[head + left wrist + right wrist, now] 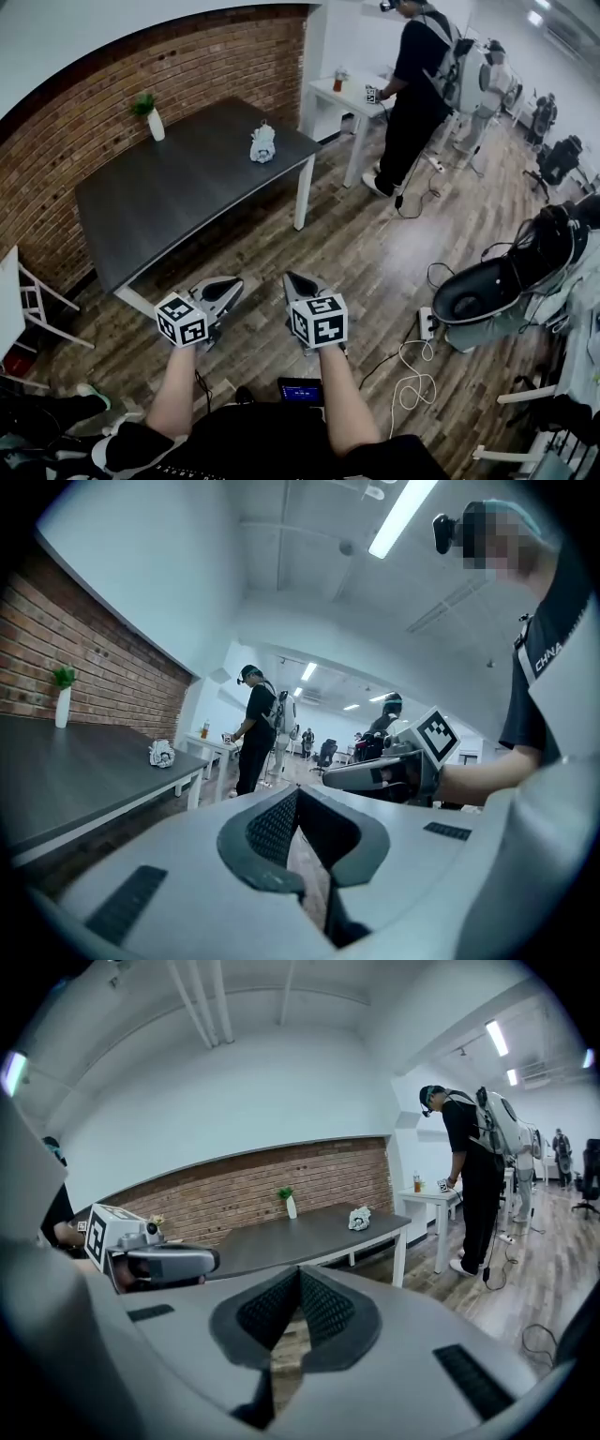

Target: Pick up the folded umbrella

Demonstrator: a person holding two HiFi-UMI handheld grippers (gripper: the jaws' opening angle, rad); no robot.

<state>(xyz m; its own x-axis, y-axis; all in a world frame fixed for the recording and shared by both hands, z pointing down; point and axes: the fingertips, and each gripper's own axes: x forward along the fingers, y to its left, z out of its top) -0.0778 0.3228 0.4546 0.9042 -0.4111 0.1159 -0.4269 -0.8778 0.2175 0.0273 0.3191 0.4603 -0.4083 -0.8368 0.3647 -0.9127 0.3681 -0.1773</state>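
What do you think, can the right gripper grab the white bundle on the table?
Probably not yet. The right gripper hangs over the floor, short of the table, and the white bundle lies near its far end. Nothing blocks the way; its jaws are shut.

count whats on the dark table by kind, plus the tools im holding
vase with a plant: 1
folded umbrella: 1
tools, both shut and empty: 2 (left tool, right tool)
total: 4
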